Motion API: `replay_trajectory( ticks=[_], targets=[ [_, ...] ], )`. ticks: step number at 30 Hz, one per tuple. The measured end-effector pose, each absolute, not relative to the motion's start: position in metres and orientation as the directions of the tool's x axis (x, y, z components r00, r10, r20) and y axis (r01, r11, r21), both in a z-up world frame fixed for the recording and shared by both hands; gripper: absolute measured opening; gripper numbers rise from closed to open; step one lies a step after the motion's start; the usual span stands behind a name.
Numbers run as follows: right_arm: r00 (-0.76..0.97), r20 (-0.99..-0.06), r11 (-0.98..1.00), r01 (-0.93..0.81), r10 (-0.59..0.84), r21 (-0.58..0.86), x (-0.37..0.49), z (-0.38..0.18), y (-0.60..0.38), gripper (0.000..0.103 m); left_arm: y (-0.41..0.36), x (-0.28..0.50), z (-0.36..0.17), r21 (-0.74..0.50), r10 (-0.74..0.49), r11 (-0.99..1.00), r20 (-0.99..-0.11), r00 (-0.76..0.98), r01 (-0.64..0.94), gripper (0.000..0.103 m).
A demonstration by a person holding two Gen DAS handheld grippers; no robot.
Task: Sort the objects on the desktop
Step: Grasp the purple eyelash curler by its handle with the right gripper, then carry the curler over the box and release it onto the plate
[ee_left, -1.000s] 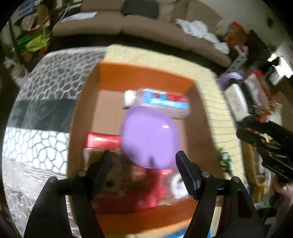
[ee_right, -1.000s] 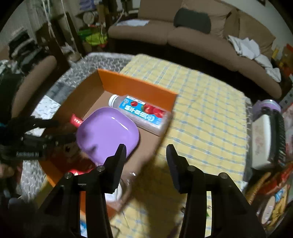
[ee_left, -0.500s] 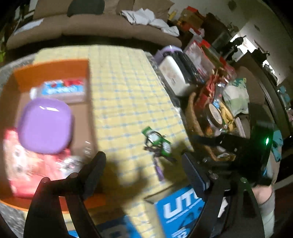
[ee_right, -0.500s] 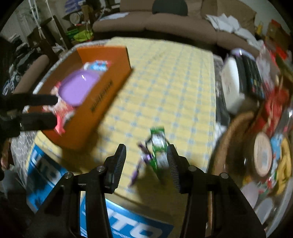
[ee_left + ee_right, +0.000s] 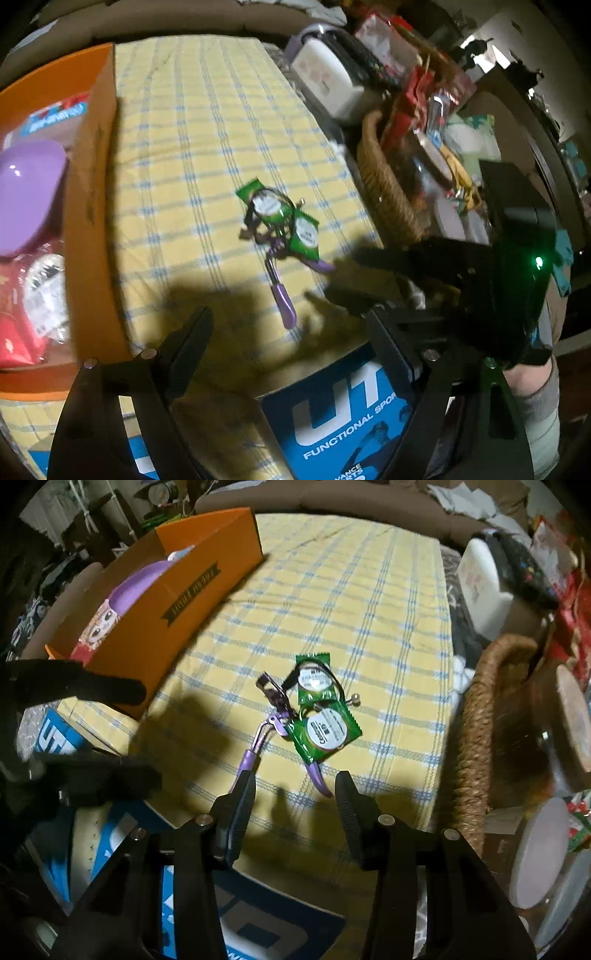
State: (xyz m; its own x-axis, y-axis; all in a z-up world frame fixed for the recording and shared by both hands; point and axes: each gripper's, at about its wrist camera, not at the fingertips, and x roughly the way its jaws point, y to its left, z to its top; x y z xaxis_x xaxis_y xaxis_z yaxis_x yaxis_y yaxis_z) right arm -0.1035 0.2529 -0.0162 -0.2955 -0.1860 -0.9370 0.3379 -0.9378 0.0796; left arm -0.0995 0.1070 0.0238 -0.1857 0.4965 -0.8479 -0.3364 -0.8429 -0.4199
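While both pairs of fingers stand apart with nothing between them, the left gripper [image 5: 288, 332] is spread wide and the right gripper [image 5: 295, 794] about half as far. Just ahead of the right fingers [image 5: 242, 794] lies a purple-handled metal eyelash curler [image 5: 266, 716], one handle tip close beside the left-hand finger without clear contact. Against the curler lie two green foil sachets with round white labels [image 5: 321, 727]; their print is too small to read. Everything rests on the yellow, blue-checked cloth covering the worktop [image 5: 351, 602]. Below the fingers a blue box [image 5: 340, 417] shows "FUNCTIONAL SPOR". Further left stands an orange cardboard box [image 5: 177, 602] with a dark, unreadable banner label, holding a lilac plastic plate [image 5: 26, 199]. Right of the fingers stands a woven wicker basket [image 5: 476, 738].
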Motion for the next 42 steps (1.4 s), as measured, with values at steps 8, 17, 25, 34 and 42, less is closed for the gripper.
replay_trajectory(
  ticks=[8, 17, 25, 34, 42],
  targets=[
    [-0.243, -0.964, -0.925, 0.380, -0.108, 0.008, -0.111, -0.053, 0.248, 0.016, 0.111, -0.103, 0.015, -0.414, 0.485, -0.846, -0.859, -0.165, -0.335, 0.086],
    [-0.211, -0.941, -0.935, 0.297, -0.263, 0.194, -0.115, -0.048, 0.269, 0.011, 0.125, -0.113, -0.009, -0.352, 0.414, -0.873, -0.900, -0.132, -0.337, 0.086],
    [-0.205, -0.915, -0.925, 0.230, -0.349, 0.301, -0.121, -0.036, 0.281, 0.010, 0.138, -0.119, -0.027, -0.282, 0.354, -0.879, -0.927, -0.128, -0.384, 0.006],
    [-0.222, -0.926, -0.930, 0.277, -0.305, 0.240, -0.124, -0.019, 0.266, 0.009, 0.139, -0.117, -0.002, -0.225, 0.326, -0.873, -0.929, -0.175, -0.433, 0.006],
    [-0.300, -0.909, -0.924, 0.336, -0.288, 0.182, -0.121, 0.043, 0.239, 0.009, 0.107, -0.126, 0.055, -0.262, 0.381, -0.873, -0.893, -0.241, -0.410, 0.006]
  ],
)
